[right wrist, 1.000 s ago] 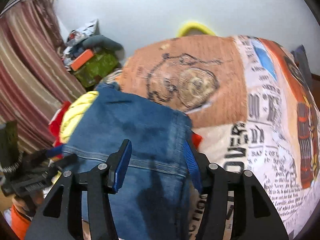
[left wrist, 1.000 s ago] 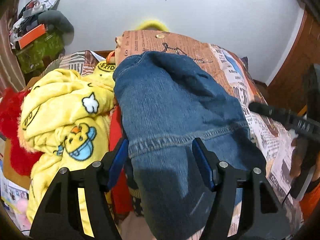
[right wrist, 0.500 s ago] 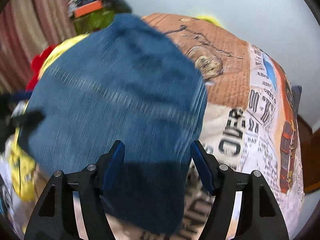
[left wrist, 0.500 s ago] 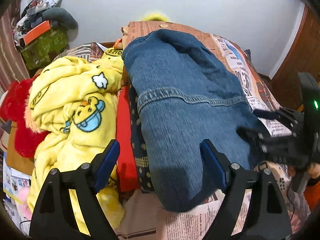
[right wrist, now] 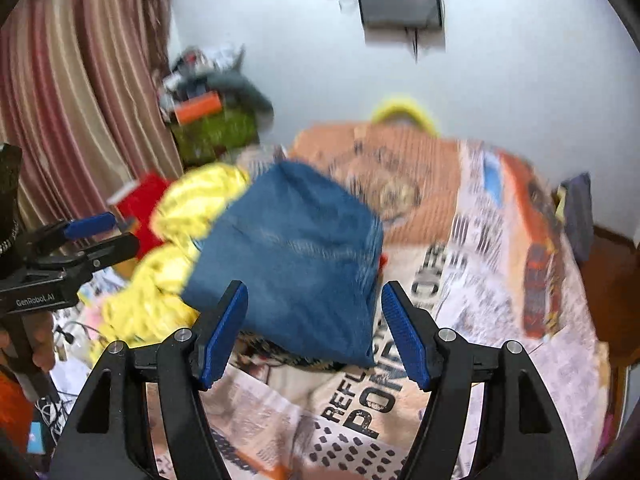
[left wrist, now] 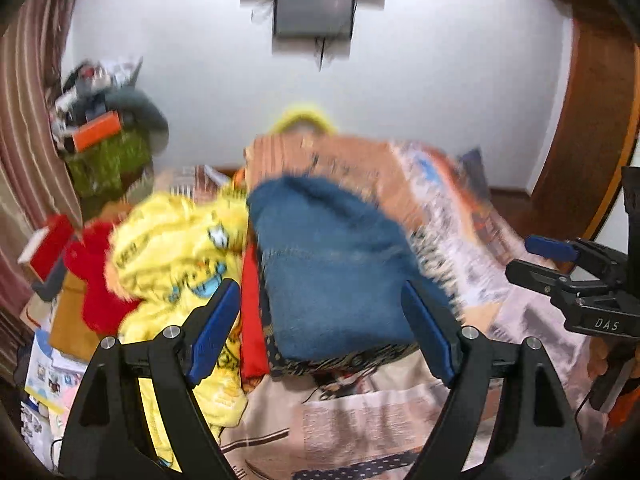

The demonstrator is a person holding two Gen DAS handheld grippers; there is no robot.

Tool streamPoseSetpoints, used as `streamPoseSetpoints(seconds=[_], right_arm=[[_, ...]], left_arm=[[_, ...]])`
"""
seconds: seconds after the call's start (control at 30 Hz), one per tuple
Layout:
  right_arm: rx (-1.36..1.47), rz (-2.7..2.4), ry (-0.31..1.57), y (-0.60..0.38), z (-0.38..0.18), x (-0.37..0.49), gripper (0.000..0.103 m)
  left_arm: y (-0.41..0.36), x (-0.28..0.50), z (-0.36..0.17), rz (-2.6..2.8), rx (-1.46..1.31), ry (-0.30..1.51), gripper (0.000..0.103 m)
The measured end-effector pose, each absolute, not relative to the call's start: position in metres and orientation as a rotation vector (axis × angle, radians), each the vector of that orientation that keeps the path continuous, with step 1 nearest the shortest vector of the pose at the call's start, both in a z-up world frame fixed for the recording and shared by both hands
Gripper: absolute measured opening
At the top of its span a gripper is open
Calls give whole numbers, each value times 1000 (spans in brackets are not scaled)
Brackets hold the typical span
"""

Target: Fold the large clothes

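Folded blue jeans lie on a stack of clothes on the bed, also in the right wrist view. My left gripper is open and empty, pulled back above the near edge of the jeans. My right gripper is open and empty, also back from the jeans. Each gripper shows in the other's view: the right one at the right edge, the left one at the left edge. Both views are blurred by motion.
A yellow cartoon-print garment and red clothes lie left of the jeans. The bed has a newspaper-print cover. A cluttered pile and striped curtains stand at the left. A wooden door frame is at the right.
Both grippers opened, let go of the jeans and drew back and up. The jeans now lie folded on the stack, farther from both cameras.
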State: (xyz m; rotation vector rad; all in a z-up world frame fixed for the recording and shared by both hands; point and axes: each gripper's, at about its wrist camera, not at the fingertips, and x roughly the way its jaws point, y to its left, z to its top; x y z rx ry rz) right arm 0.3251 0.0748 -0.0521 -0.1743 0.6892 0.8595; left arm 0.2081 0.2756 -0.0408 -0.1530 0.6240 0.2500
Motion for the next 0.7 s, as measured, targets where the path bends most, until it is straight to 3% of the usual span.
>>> streamPoseSetpoints(seconds=[0.23,0.57,0.63,0.7], right_arm=[[-62,898,453,32,20,264,66],[22,928,224,-9,62,187,66],[23,906,215,-10,59,183,68],[17,873,210,-10,53,181,78]], left_arm=[[223,140,30,221,-107,378,82],[166,61,64,231,-74,137,82],[162,52,62,243,-74,119,83],[159,44,59,260,-80,111,90]])
